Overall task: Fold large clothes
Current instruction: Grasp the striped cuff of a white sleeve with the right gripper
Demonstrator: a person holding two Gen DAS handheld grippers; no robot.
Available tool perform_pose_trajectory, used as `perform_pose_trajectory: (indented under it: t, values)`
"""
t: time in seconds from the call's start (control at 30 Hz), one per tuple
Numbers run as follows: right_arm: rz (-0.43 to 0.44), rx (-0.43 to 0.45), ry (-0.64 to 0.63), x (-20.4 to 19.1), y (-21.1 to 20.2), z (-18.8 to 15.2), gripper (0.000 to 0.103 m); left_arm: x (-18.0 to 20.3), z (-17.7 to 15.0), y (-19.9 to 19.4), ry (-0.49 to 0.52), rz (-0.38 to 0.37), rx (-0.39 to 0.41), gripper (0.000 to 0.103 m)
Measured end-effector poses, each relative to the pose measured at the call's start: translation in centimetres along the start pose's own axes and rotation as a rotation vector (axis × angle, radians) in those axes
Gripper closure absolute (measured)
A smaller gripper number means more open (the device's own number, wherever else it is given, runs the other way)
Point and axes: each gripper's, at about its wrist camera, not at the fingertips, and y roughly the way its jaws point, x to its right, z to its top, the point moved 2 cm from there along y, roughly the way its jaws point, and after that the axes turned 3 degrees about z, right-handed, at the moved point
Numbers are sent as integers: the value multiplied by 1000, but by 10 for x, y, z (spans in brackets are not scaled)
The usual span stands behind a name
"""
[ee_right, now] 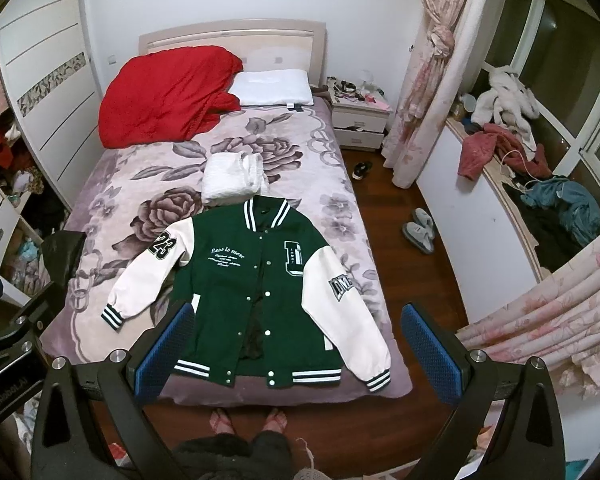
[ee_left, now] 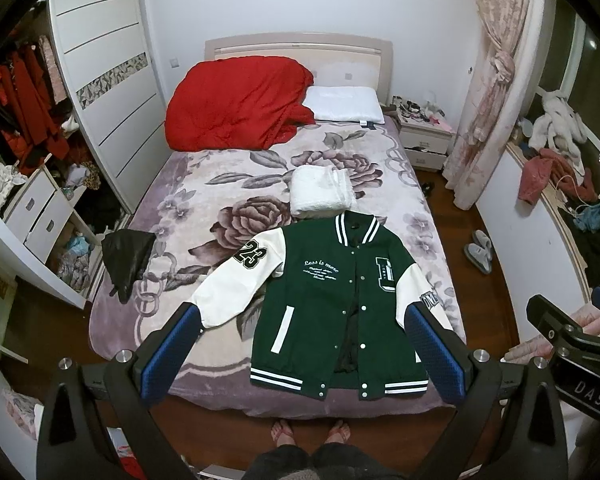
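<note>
Fingers of my left gripper [ee_left: 300,344] and right gripper [ee_right: 298,340] spread, empty; jacket [ee_right: 256,280] looks heavy, soft; grip near cuffs.

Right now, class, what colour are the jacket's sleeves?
White, with green-and-white striped cuffs; the sleeves show best in the right wrist view.

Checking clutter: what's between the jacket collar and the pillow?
A folded white blanket lies just beyond the jacket; then bare floral bedspread up to the pillow. Both views show it.
</note>
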Motion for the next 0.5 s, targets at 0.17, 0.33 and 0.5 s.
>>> perform_pose_trajectory:
  t: [0.17,0.33,0.5]
  values:
    - [1,0,4,0,1,-7,0,-1,-2,0,2,-2,0,0]
    - [5,-5,9,-3,7,-4,0,0,2,2,3,-5,1,0]
    - [56,-9,85,0,51,3,0,-3,26,41,30,17,54,0]
